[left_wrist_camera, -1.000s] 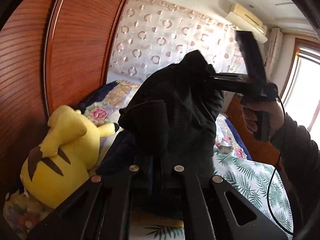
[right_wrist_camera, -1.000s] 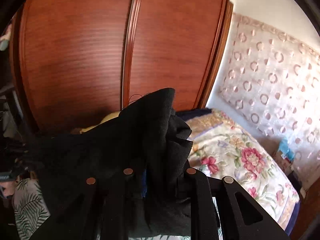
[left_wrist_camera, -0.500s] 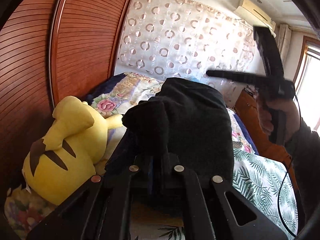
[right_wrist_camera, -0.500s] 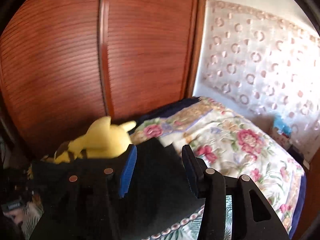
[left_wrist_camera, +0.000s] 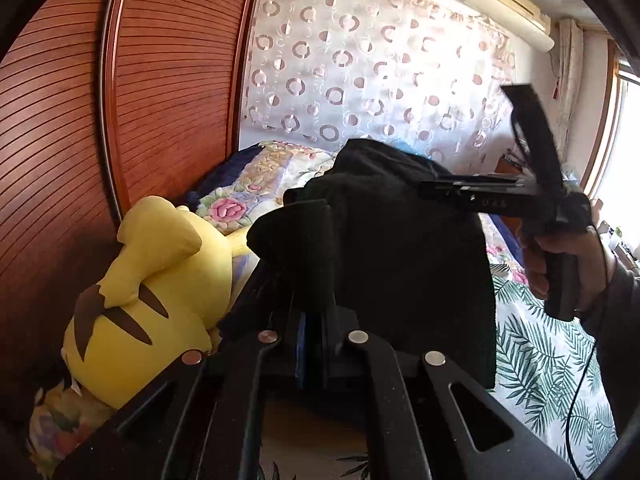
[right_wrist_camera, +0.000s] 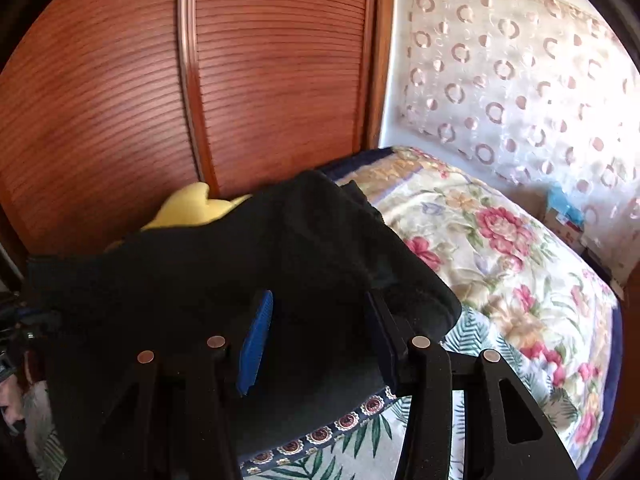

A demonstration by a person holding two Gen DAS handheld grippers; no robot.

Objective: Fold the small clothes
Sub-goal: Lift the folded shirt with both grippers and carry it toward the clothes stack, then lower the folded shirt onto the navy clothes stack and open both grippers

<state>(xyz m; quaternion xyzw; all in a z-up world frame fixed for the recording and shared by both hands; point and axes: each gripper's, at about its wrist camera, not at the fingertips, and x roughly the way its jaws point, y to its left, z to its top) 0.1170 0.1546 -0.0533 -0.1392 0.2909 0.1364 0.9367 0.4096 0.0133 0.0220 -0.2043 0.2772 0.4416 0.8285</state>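
Note:
A black garment hangs bunched from my left gripper, which is shut on a fold of it above the bed. The cloth drapes over the left fingers and hides their tips. In the right wrist view the same black garment spreads out under and ahead of my right gripper. Its blue pads stand well apart and press on nothing. In the left wrist view the right gripper lies level against the garment's upper right side, held by a hand.
A yellow plush toy lies left of the garment against the ribbed wooden wardrobe doors. A floral quilt covers the far bed, with a leaf-print sheet nearer. A ring-patterned curtain hangs behind.
My right gripper opened and let go of the black garment, then sank a little and rolled. The garment's raised end slumped down. My left gripper kept its hold.

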